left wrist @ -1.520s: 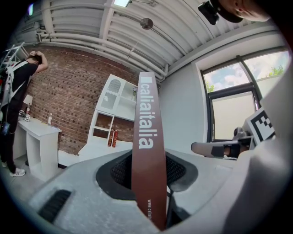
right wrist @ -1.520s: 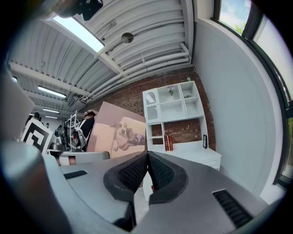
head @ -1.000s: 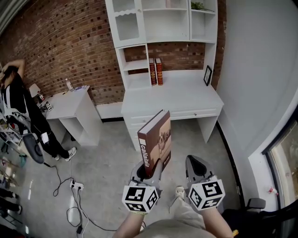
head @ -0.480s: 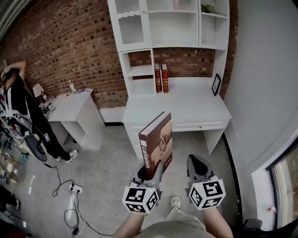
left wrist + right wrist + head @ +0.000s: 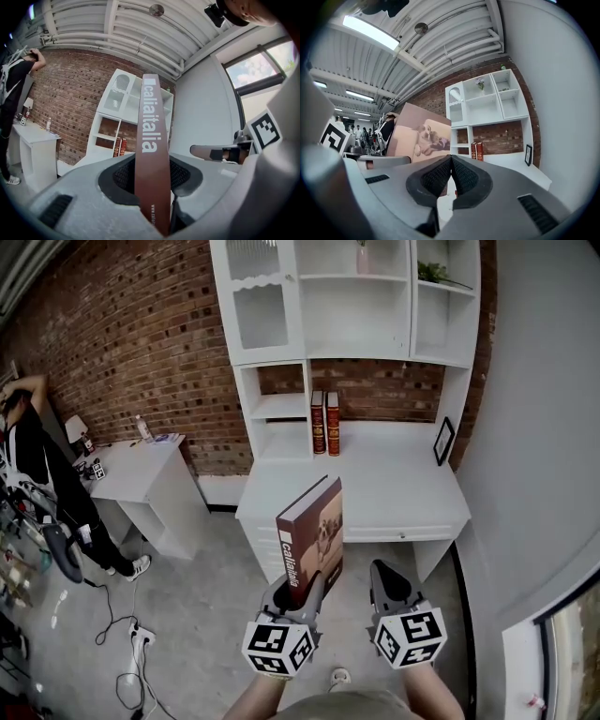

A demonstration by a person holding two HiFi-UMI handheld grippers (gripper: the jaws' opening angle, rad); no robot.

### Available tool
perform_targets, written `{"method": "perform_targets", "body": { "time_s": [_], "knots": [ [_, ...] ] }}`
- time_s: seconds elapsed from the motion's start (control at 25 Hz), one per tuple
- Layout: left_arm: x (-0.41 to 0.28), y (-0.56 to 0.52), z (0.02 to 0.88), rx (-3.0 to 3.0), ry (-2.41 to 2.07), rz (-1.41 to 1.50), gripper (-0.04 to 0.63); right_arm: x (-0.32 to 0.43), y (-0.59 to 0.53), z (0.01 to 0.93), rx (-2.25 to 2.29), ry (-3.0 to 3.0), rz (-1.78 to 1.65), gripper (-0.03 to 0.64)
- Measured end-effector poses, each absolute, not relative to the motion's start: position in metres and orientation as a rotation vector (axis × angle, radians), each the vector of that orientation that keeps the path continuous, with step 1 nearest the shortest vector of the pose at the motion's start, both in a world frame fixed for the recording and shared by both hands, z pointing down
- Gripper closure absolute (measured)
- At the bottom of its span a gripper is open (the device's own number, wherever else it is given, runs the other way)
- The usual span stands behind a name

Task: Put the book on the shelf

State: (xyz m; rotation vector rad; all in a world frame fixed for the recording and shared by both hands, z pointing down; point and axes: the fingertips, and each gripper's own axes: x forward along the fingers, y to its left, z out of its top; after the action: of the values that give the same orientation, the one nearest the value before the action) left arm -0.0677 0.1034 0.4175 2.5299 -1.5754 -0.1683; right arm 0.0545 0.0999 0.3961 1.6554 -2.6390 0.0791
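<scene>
A brown hardback book with a dog on its cover and white spine lettering stands upright in my left gripper, whose jaws are shut on its lower edge. In the left gripper view the book's spine runs up between the two pads. My right gripper hovers beside it, shut with nothing between its pads. Ahead stands a white desk with a shelf unit. Two red books stand upright at the back of the desk top.
A small black picture frame leans at the desk's right end. A lower white side table with small items stands left against the brick wall. A person stands at far left. Cables and a power strip lie on the floor.
The desk and shelf unit have come nearer and lower in the head view. Both grippers keep their places in the view, the book still upright in the left one.
</scene>
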Motion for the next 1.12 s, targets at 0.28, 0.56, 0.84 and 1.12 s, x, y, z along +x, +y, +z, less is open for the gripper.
{"method": "perform_targets", "body": {
  "time_s": [0.28,0.56,0.84,1.12],
  "knots": [
    [-0.049,0.033,0.414,2.522,-1.609,-0.179,0.45,0.074,0.027,0.394,1.622,-2.655,0.054,0.611],
    [-0.032,-0.032,0.411,2.508,-1.642,-0.178,0.451,0.09,-0.043,0.39,1.567,-2.69,0.055,0.611],
    [-0.028,-0.048,0.411,2.509,-1.641,-0.165,0.451,0.09,-0.055,0.395,1.534,-2.688,0.072,0.611],
    [-0.027,-0.066,0.414,2.529,-1.638,-0.167,0.45,0.089,-0.067,0.402,1.551,-2.689,0.075,0.611]
  ]
}}
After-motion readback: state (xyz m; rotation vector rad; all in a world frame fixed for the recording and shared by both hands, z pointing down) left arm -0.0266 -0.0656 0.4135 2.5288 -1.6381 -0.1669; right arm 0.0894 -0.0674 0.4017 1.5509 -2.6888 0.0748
